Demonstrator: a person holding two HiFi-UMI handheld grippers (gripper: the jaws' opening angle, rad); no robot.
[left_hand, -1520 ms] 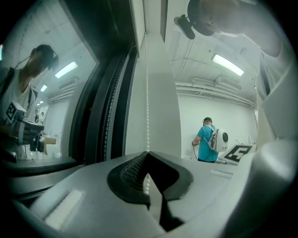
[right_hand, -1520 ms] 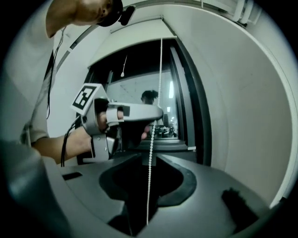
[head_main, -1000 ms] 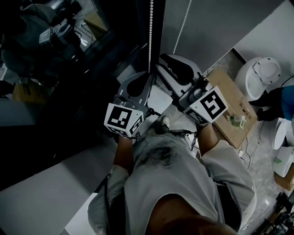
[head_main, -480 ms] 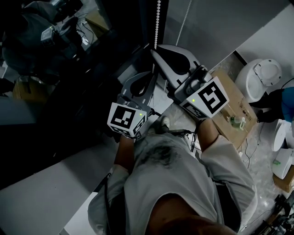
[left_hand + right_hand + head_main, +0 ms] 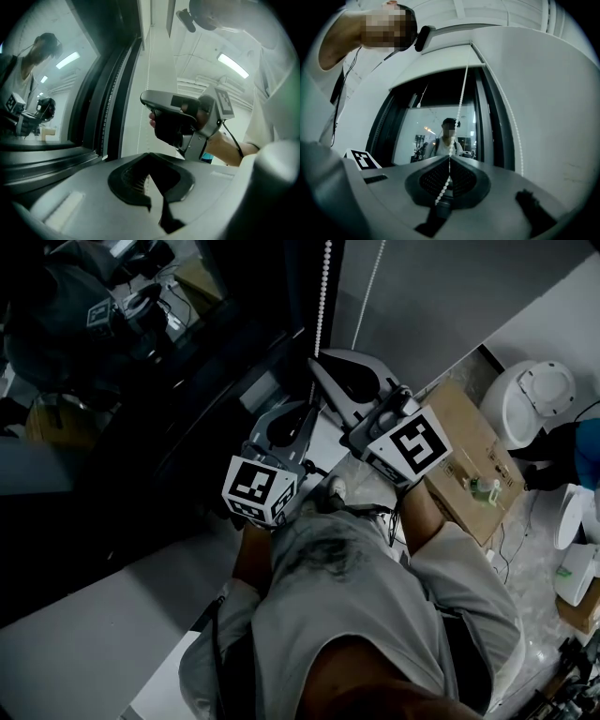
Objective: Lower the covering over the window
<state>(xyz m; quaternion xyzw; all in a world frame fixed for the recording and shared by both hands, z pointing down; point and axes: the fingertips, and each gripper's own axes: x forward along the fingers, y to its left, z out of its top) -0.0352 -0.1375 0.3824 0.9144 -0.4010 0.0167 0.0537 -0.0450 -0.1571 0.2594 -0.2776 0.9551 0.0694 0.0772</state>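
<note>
You are standing close against the window, and your left gripper (image 5: 150, 155) is pointing level with its jaws closed together on the bead chain (image 5: 461, 93). The thin strand is running out between the tips. Your right gripper (image 5: 450, 158) is sitting just above it, tilted slightly upward, and is clamping what looks like the same strand. The beads are passing in at the tips and hanging on through the opening behind them. The two grippers are sitting near each other but apart.

Down on the floor to your right, a cardboard box (image 5: 478, 427) is lying just past your right arm.

The dark window frame (image 5: 490, 122) is running close along the left gripper's left side, so sideways room there is tight. The chain's second strand (image 5: 511, 117) is hanging free against the pale wall (image 5: 553, 117), just beyond the frame's edge. Above both grippers the gripped strand is running straight and unobstructed.

Farthest up, the covering (image 5: 436, 63) is showing as a pale band across the top of the opening, where the chain begins. The glass (image 5: 426, 136) below it is lying uncovered.
</note>
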